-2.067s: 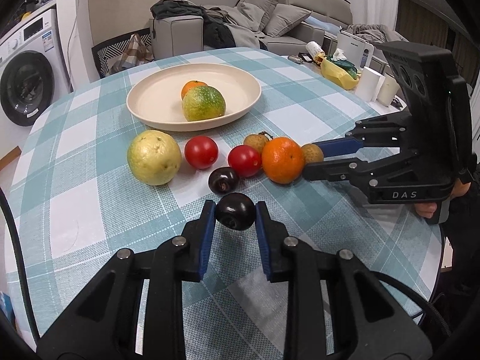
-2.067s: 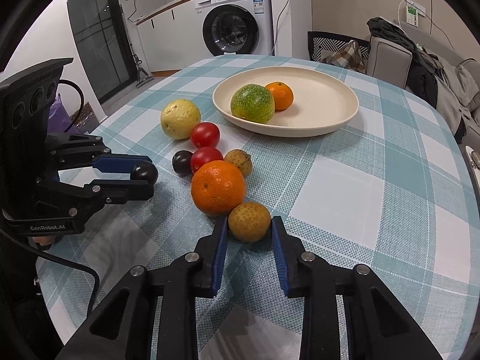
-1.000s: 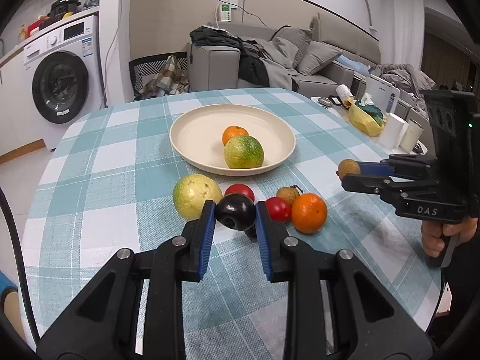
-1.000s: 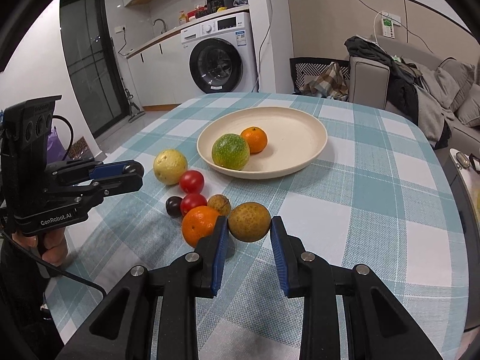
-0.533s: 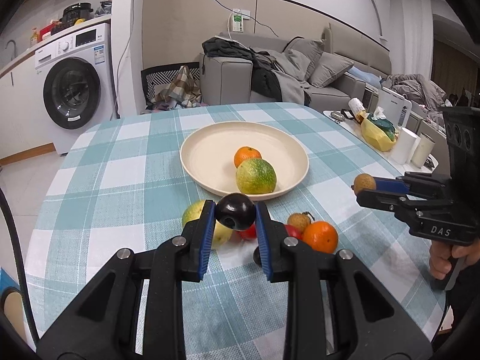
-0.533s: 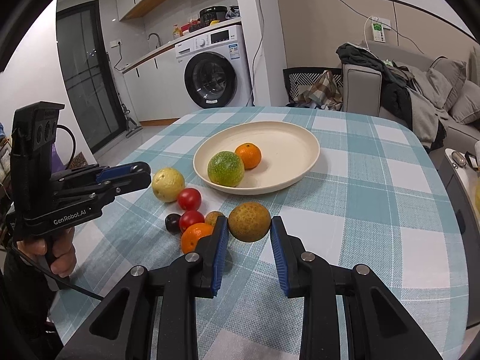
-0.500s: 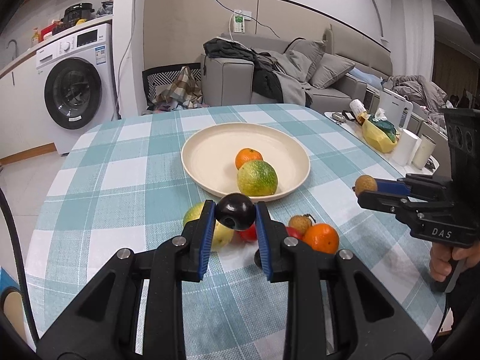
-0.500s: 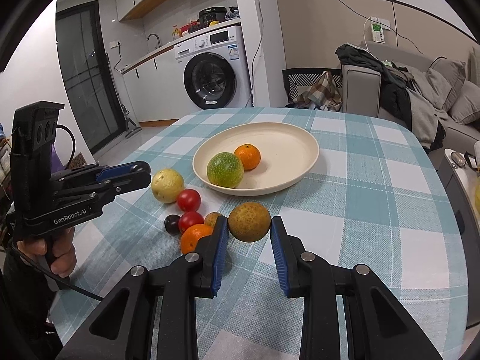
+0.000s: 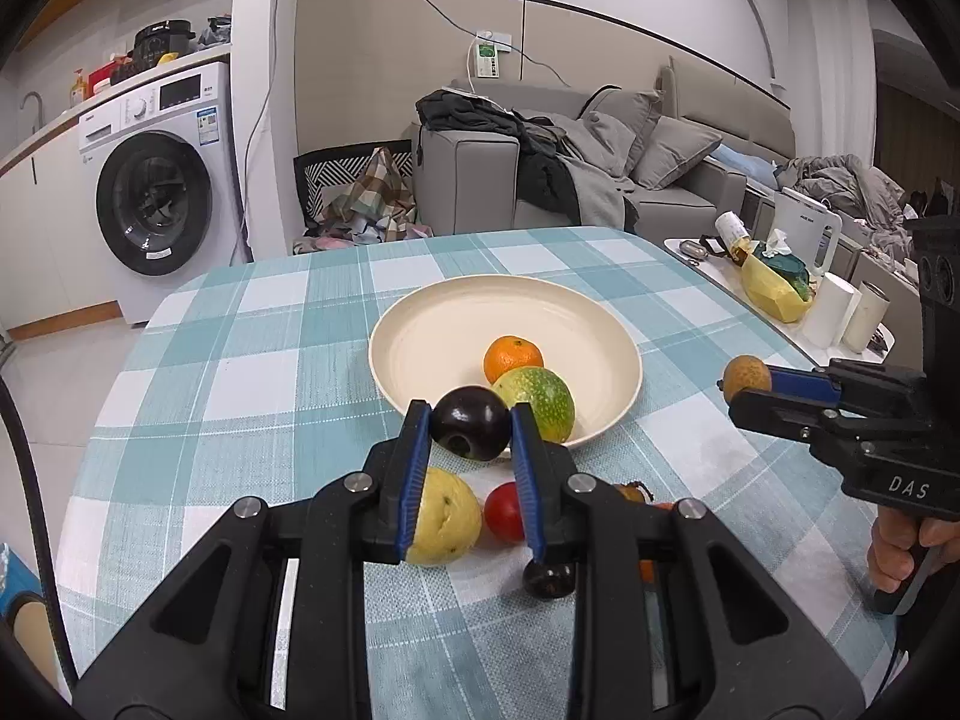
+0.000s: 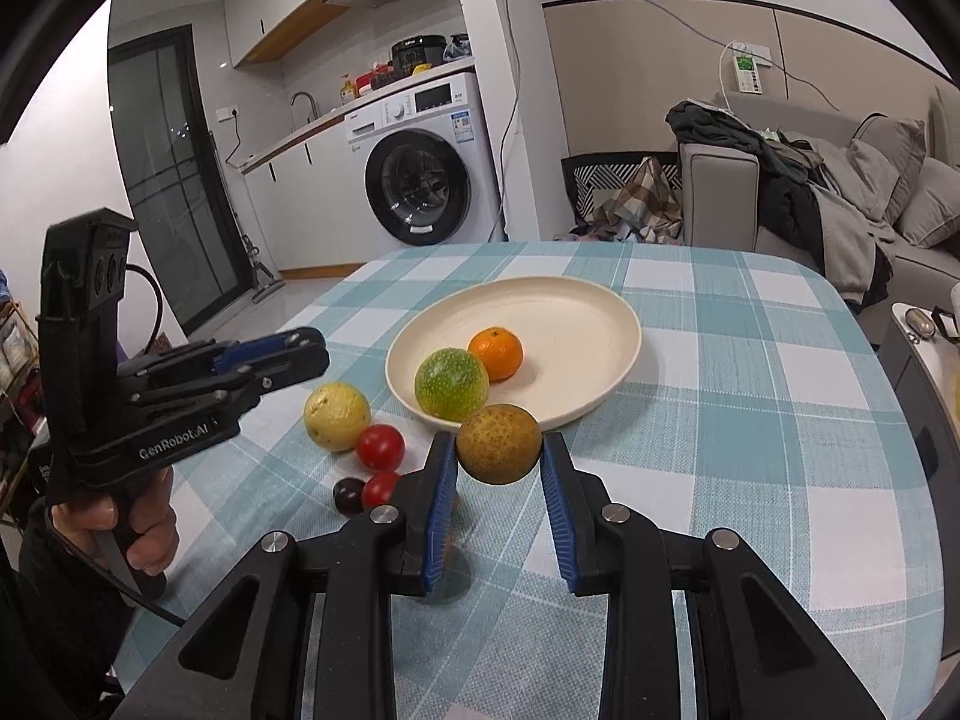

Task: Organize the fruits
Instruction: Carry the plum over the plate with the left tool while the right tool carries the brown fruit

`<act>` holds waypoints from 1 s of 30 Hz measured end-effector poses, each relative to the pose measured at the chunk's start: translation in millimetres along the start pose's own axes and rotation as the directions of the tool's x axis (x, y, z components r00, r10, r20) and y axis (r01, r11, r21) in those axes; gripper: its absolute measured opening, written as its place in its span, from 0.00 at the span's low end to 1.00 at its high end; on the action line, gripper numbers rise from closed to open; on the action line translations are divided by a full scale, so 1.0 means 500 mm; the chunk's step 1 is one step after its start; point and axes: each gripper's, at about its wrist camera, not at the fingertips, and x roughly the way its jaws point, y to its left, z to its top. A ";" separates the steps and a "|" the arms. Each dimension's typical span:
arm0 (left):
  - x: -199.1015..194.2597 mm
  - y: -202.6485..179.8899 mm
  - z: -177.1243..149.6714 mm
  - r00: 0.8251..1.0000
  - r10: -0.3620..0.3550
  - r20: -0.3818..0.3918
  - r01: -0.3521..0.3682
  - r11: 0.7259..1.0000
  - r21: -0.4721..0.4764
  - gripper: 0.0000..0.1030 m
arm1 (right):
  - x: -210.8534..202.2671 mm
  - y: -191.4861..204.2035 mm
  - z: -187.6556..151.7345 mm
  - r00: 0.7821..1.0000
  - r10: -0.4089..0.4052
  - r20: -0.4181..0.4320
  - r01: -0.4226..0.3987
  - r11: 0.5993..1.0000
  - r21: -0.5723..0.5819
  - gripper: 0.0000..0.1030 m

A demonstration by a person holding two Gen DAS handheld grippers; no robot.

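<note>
My left gripper [image 9: 471, 429] is shut on a dark purple plum [image 9: 470, 431], held in the air just before the near rim of the cream plate [image 9: 432, 324]. On that plate lie a small orange [image 9: 513, 358] and a green citrus [image 9: 537, 399]. My right gripper [image 10: 499, 447] is shut on a speckled brown fruit [image 10: 499, 443], also raised near the plate [image 10: 576, 324]. Below, on the checked cloth, sit a yellow fruit [image 10: 336, 416], two red tomatoes [image 10: 380, 447] and a second dark plum [image 10: 348, 495]. An orange beneath the left gripper is mostly hidden.
The round table [image 9: 264, 336] has a teal checked cloth. A washing machine [image 9: 156, 204] stands beyond it on the left, a grey sofa [image 9: 600, 180] with clothes at the back. A side table [image 9: 780, 288] with cups and a yellow bag is at the right. A hand [image 10: 114, 519] grips each tool.
Both grippers have risen with their fruit off the cloth. The left one has carried the plum forward to the plate's near rim; the right one has barely shifted in the last second.
</note>
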 end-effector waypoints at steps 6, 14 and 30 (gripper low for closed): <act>0.025 0.000 0.012 1.000 0.001 -0.005 -0.001 1.000 -0.005 0.23 | 0.007 -0.003 0.013 1.000 0.008 0.010 -0.008 1.000 0.003 0.29; 0.049 0.004 0.023 1.000 0.002 -0.009 -0.002 1.000 -0.014 0.23 | 0.023 -0.007 0.023 1.000 0.016 0.010 -0.017 1.000 0.007 0.29; 0.122 0.018 0.046 0.999 0.022 -0.030 -0.022 1.000 -0.006 0.23 | 0.060 -0.027 0.046 1.000 0.022 -0.002 -0.021 1.000 0.022 0.29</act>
